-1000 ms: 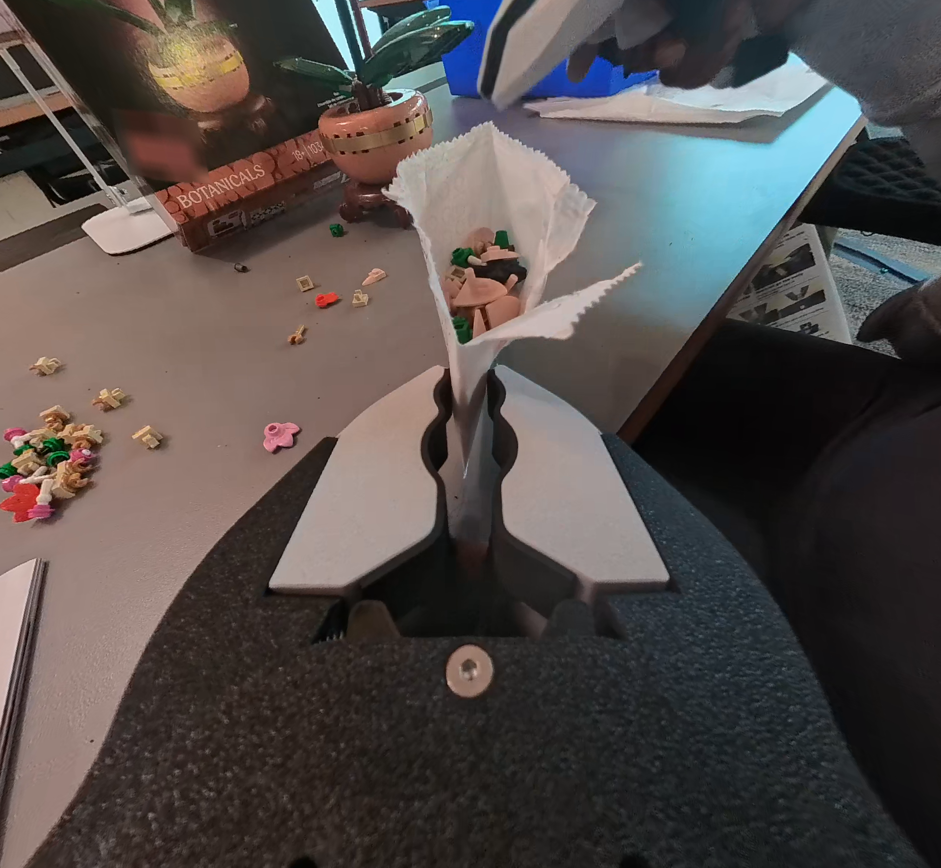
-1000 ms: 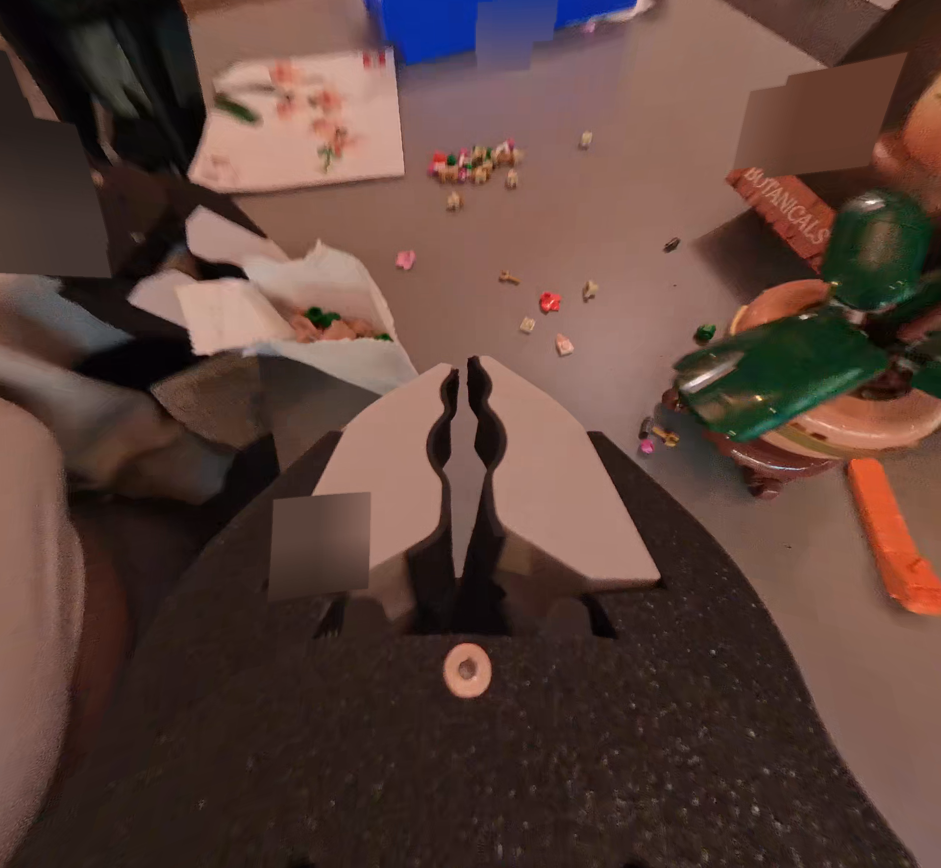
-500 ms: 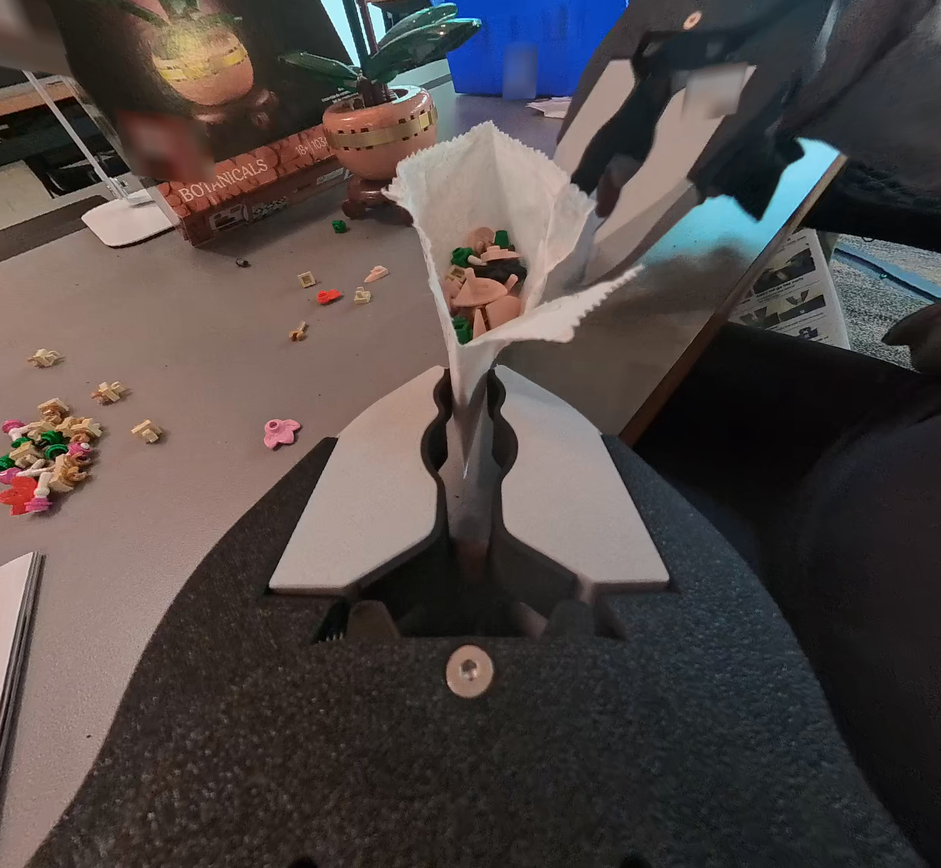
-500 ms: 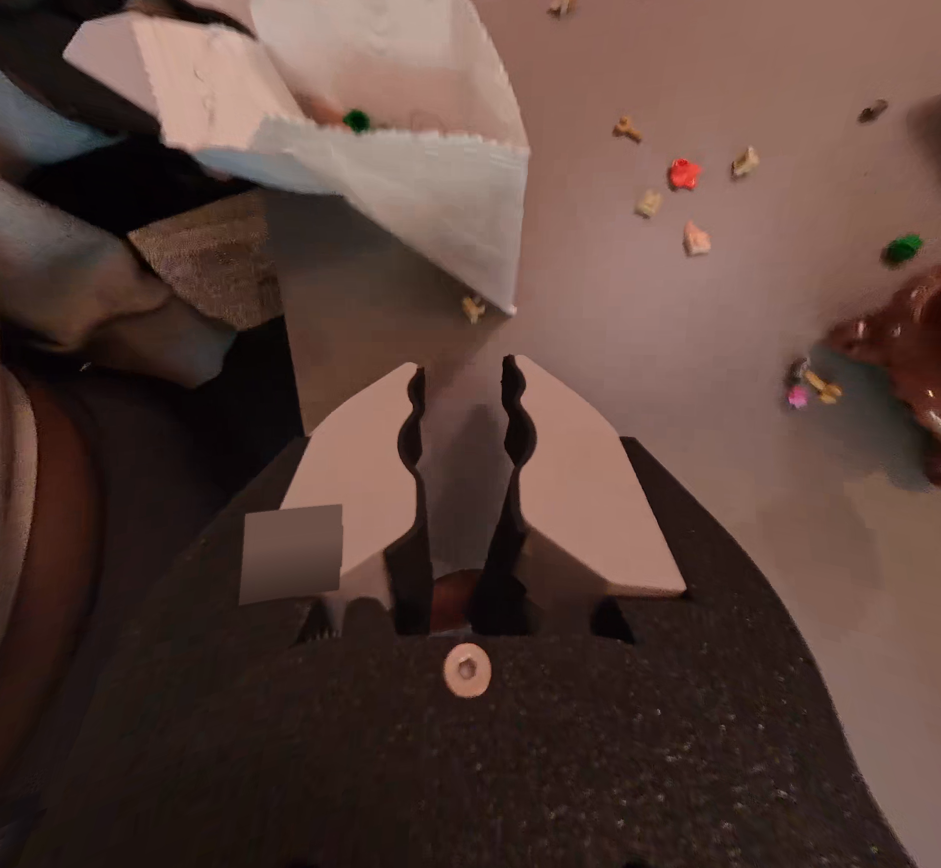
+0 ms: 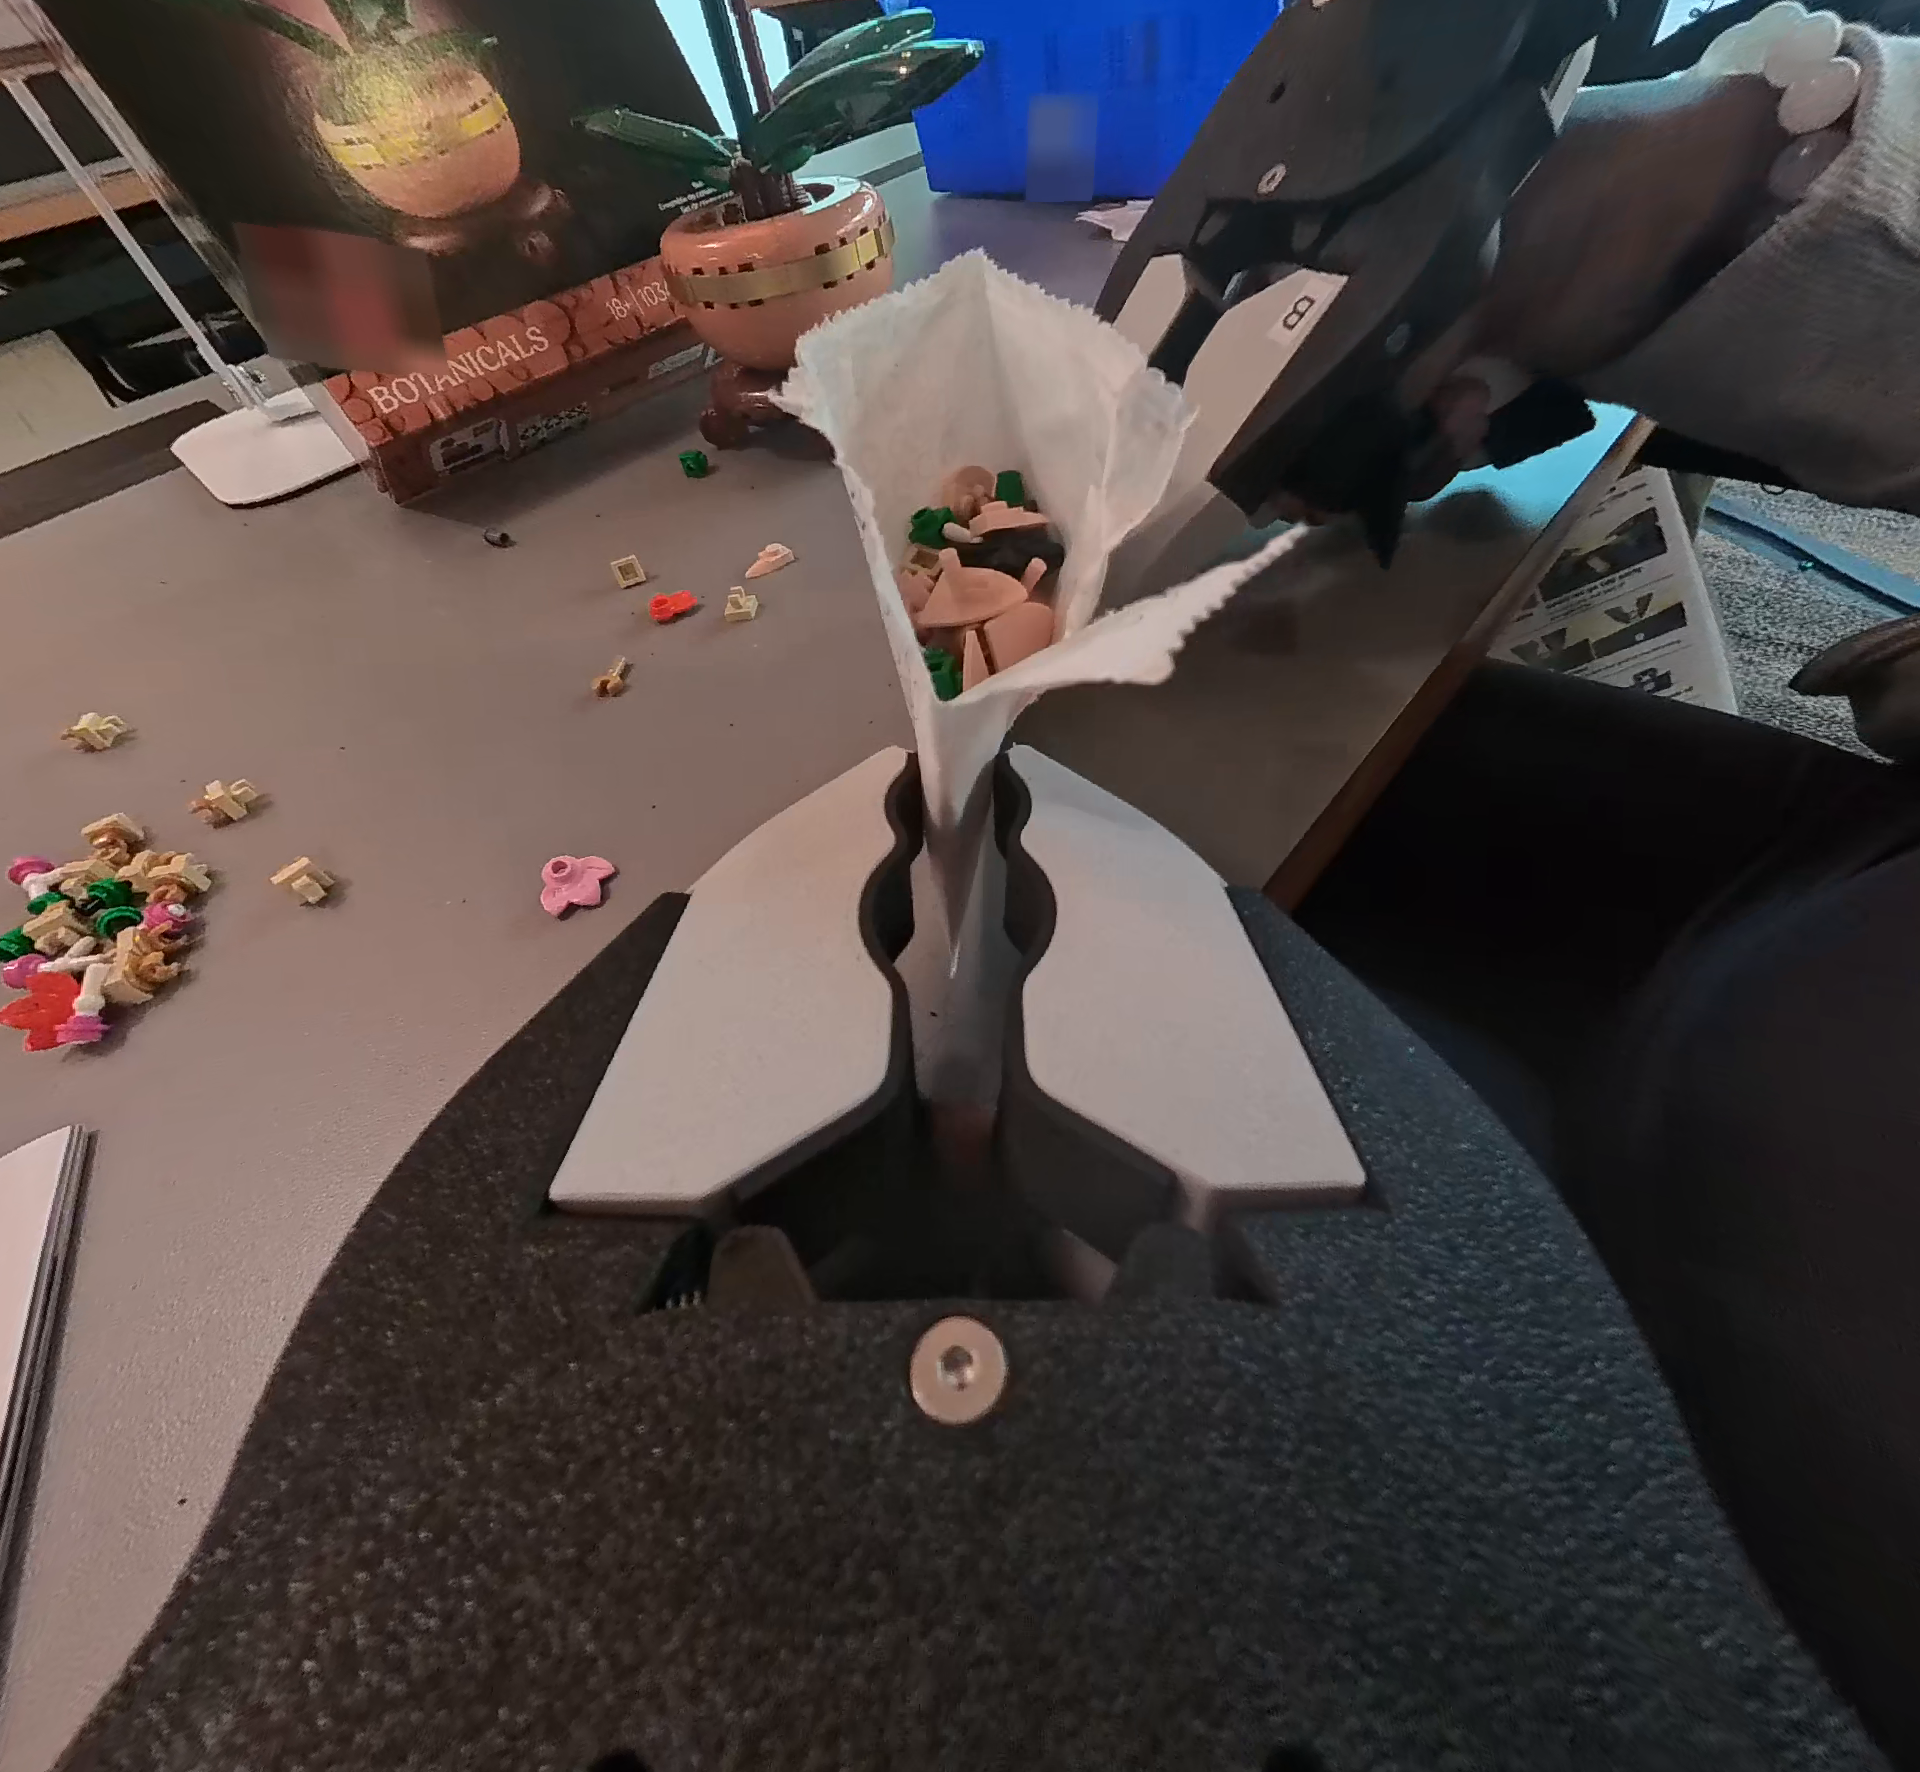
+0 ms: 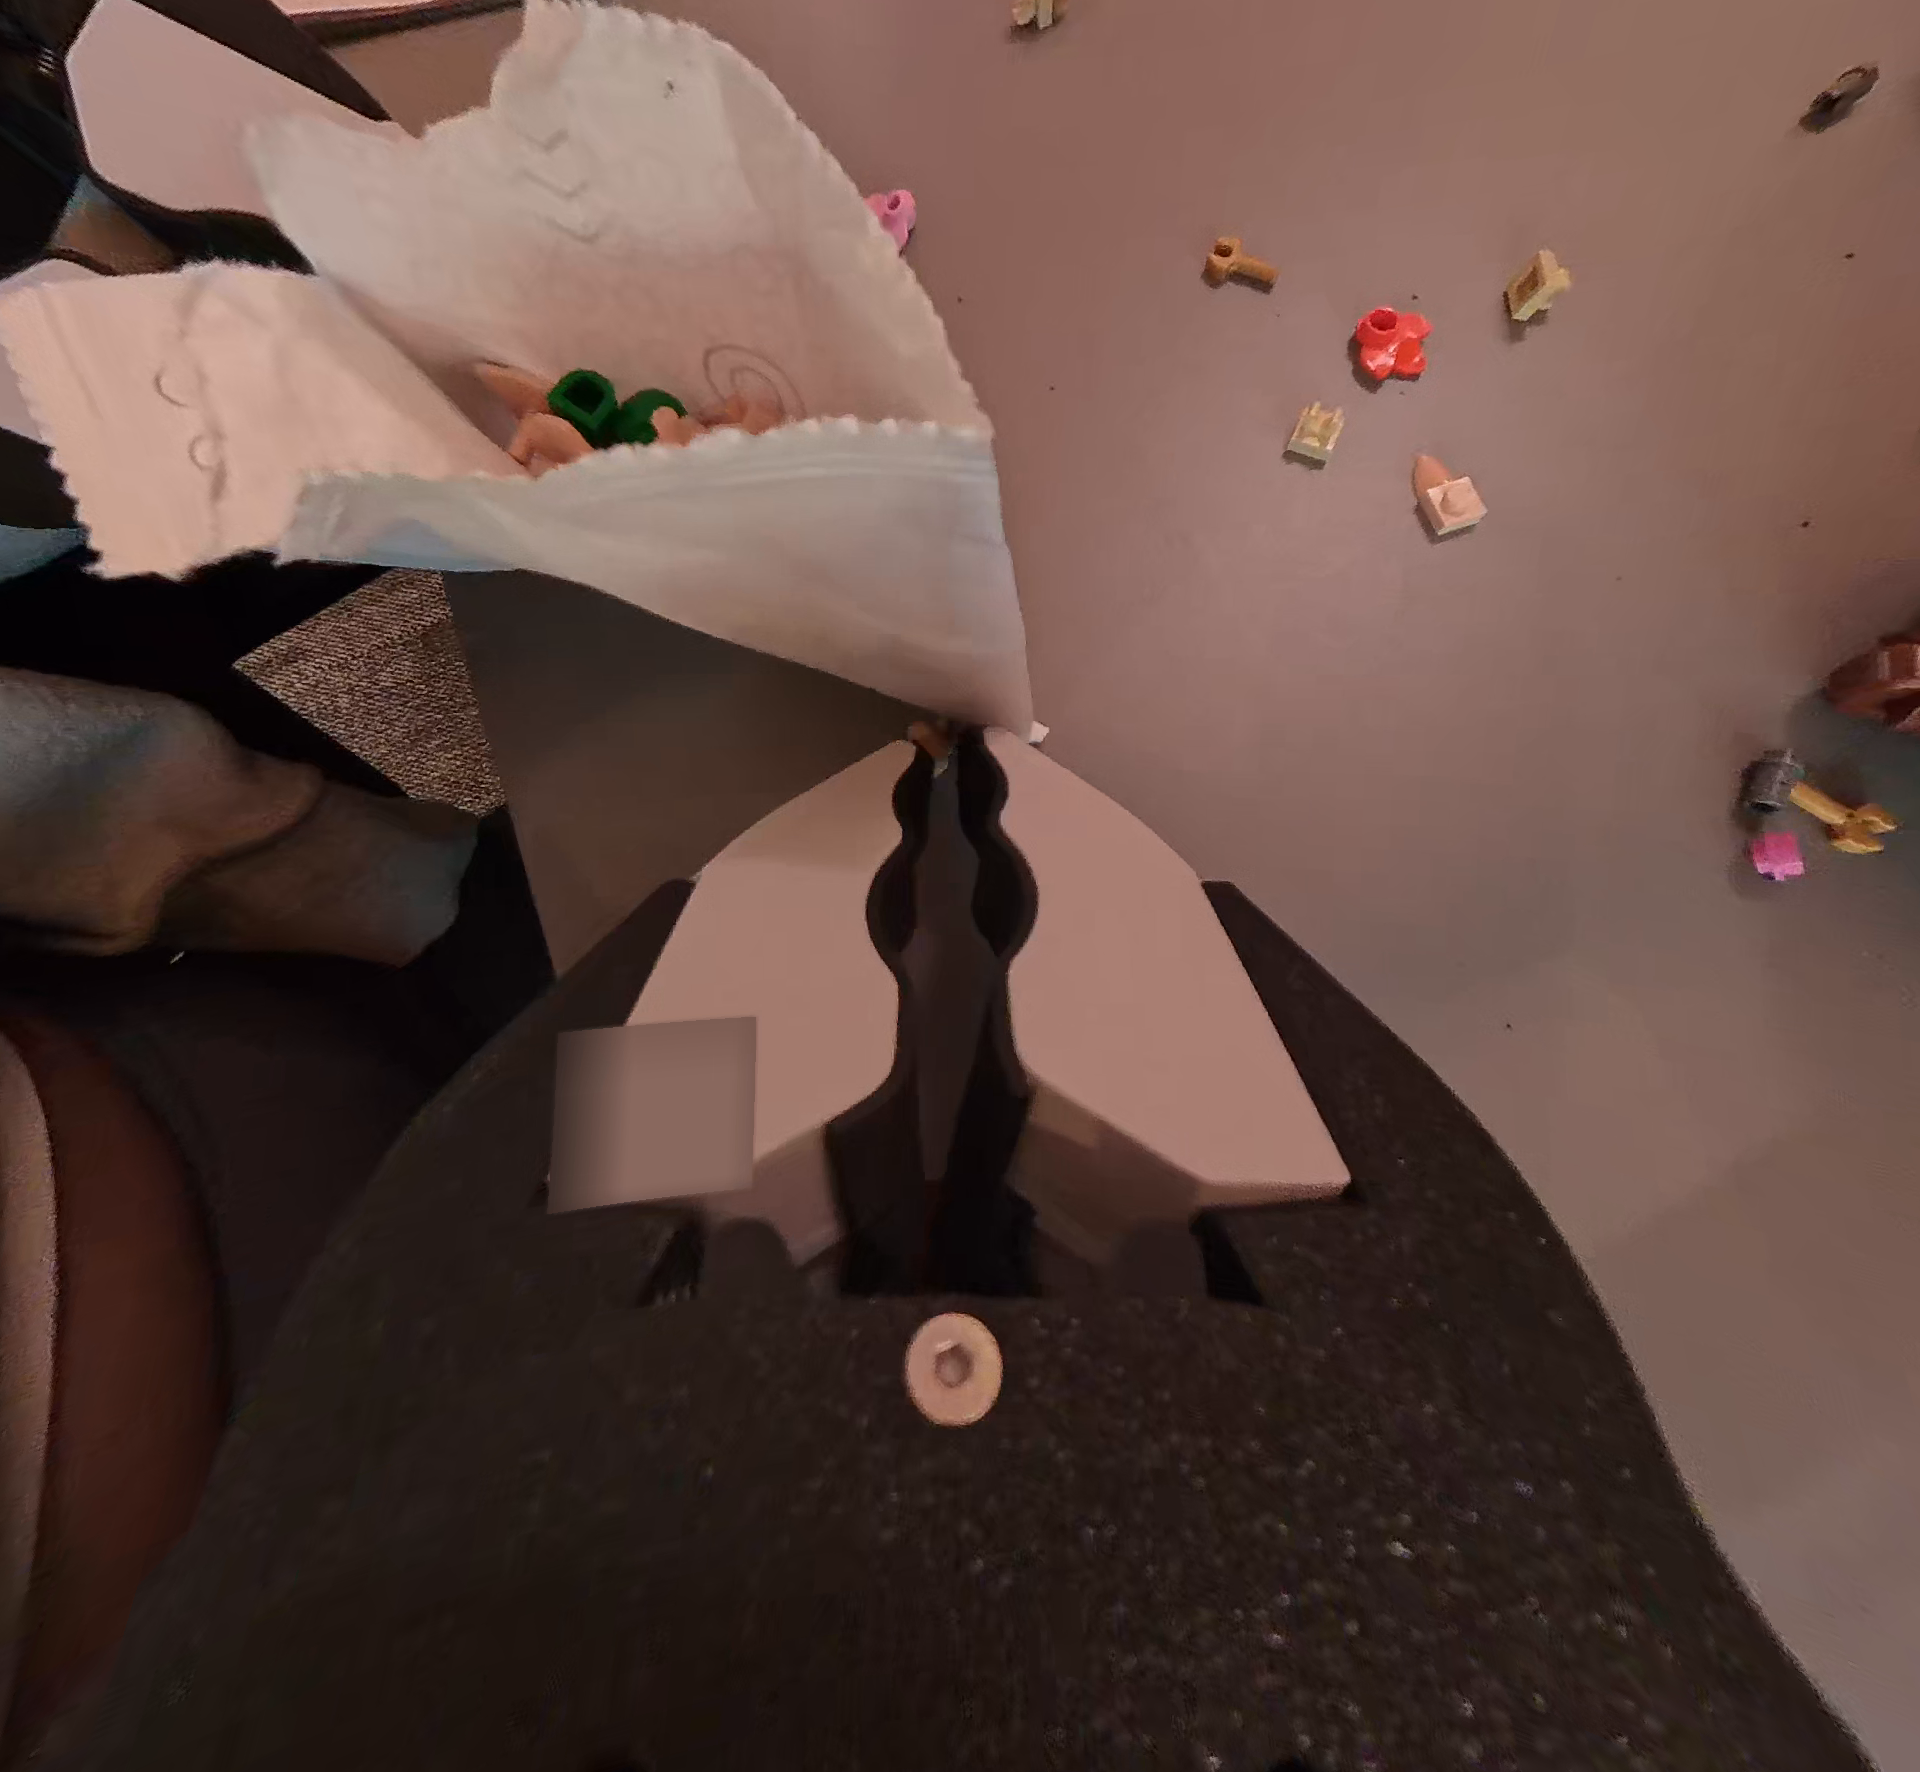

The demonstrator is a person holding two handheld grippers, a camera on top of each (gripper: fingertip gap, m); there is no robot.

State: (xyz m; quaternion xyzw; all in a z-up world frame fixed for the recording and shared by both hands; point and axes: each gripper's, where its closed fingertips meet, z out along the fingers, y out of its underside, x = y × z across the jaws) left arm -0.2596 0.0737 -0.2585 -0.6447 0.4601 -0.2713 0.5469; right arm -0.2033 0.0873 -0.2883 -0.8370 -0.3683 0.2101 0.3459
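Grey bench (image 5: 395,735) beneath both grippers. Left gripper (image 5: 958,772): fingers closed on a white paper bag (image 5: 987,413), held upright ahead of them, mouth open. Right gripper (image 6: 948,746): fingers pinched on the bag's lower corner. Small bricks (image 5: 982,569) inside; loose bricks (image 6: 1387,340) scattered beyond.

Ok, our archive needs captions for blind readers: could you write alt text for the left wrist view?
The left gripper is shut on the corner of an open white paper bag holding tan and green toy bricks. The right gripper meets the bag's far edge. Loose bricks dot the grey table, with a brick flowerpot behind.
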